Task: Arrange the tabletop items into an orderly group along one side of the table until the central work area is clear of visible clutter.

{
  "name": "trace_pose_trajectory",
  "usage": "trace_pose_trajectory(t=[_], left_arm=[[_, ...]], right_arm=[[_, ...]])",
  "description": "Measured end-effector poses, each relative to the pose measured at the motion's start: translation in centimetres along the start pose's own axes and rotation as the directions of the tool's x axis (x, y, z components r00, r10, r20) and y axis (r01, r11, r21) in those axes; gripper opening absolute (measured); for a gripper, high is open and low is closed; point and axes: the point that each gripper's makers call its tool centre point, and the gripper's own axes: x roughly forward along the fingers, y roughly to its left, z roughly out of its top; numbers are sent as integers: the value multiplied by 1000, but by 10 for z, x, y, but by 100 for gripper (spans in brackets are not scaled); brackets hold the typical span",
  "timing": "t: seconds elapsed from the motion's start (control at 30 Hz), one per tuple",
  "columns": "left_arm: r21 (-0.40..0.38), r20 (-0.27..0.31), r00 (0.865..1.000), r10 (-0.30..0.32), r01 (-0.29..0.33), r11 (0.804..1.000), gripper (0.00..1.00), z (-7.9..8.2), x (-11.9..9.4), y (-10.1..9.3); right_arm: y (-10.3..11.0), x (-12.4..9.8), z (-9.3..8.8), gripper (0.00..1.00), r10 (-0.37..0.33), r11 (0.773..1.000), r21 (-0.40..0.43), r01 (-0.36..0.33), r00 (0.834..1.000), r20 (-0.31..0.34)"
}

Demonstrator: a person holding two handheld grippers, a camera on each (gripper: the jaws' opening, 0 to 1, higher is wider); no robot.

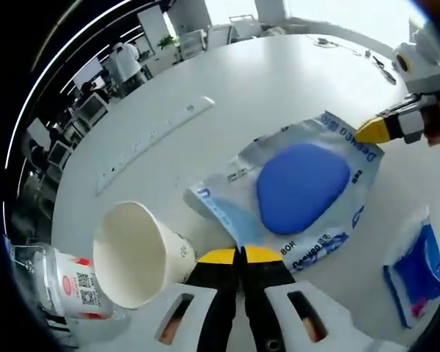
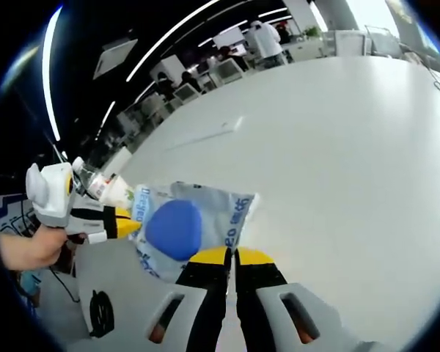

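Carry the pouch (image 1: 301, 194) level toward the paper cup (image 1: 139, 253), left gripper (image 1: 240, 255) and right gripper (image 2: 231, 255) jaws both pinching its opposite edges.

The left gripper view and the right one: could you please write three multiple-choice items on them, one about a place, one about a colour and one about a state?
1. Where does the paper cup lie?
A. Beside the clear packet
B. On top of the white power strip
C. Inside the small blue pack

2. What colour is the pad inside the clear packet?
A. Red
B. Blue
C. Green

3. How do the jaws of the left gripper stand?
A. Wide apart
B. Closed on the packet's edge
C. Closed on the cup's rim

Answers: 1 A, the cup lies on its side next to the packet. 2 B, the pad shows blue through the film. 3 B, the yellow tips meet at the packet's edge.
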Motion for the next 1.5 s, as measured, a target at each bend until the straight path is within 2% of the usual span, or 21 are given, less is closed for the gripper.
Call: trace_pose_trajectory(t=[0.13, 0.4, 0.6, 1.13, 1.23, 1.33, 1.5], left_arm=[[38, -9, 1000, 9, -9, 999, 0, -1, 2, -1], [48, -10, 1000, 18, -17, 999, 0, 0, 3, 0], [85, -8, 999, 36, -35, 996, 0, 0, 2, 0], [91, -6, 999, 43, -43, 995, 0, 0, 1, 2], [101, 3, 999, 53, -53, 993, 2, 1, -1, 2], [108, 20, 997, 72, -74, 991, 9, 0, -4, 4], [110, 54, 996, 65, -70, 991, 13, 5, -10, 1]], right_arm=[[-1, 0, 0, 0, 1, 1000, 3, -1, 1000, 1], [-2, 1, -1, 0, -7, 1000, 11, 7, 1000, 0], [-2, 2, -1, 0, -10, 1000, 6, 10, 1000, -2], [-2, 3, -1, 0, -24, 1000, 18, 24, 1000, 0], [-2, 3, 0, 0, -25, 1000, 15, 25, 1000, -2], [-2, 4, 0, 0, -24, 1000, 11, 24, 1000, -5], [-2, 5, 2, 0, -30, 1000, -2, 30, 1000, -4]])
